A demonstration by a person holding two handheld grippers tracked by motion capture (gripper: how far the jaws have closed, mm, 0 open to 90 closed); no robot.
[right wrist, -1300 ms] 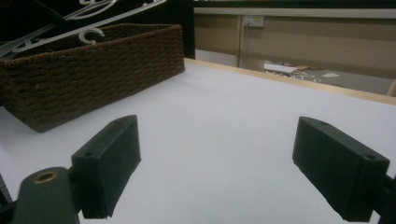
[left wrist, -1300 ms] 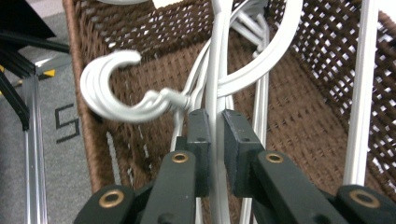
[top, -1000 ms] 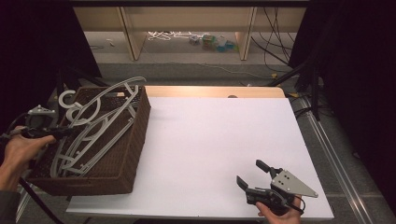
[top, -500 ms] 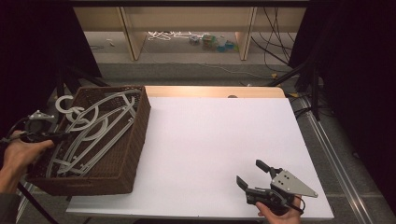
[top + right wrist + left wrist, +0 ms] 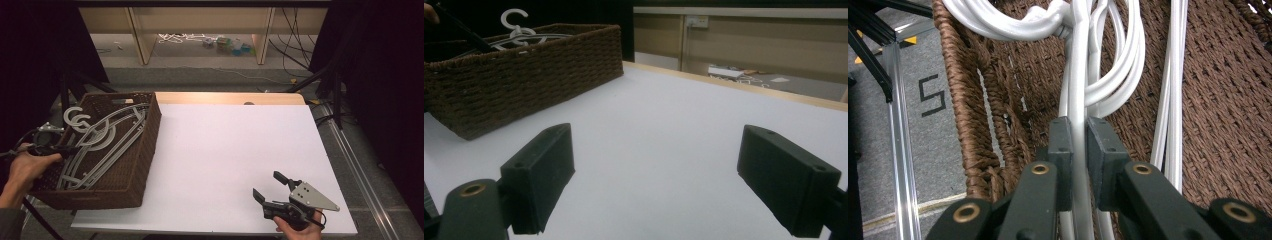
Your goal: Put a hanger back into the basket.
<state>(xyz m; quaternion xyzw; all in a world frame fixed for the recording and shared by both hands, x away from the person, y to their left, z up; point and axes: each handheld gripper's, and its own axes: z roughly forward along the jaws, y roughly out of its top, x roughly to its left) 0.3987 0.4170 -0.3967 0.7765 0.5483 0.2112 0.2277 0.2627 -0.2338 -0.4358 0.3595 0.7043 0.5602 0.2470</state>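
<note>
Nearest the person, the right tongs rest low on the white table at its near right corner, jaws wide apart with nothing between them, aimed across the bare surface toward the basket.

Further in, at the left edge, the left tongs are clamped on a white plastic hanger. In the left gripper view the two pads press on either side of one thin bar of it, with other loops and bars of the bundle packed just beside. The hangers lie inside the brown wicker basket, their hooks poking over its far left rim.

The step in hand looks like drawing one hanger out of the pile. To do it well, lift slowly and straight up, watching whether neighbouring loops come along; the bar gripped seems to run through or beside a curved shoulder of another hanger, though the close view makes it hard to say which. A small twist should free it. The idle tongs could steady the basket wall if it starts to tip.

Beyond the table stand wooden legs and a cable-strewn floor.
</note>
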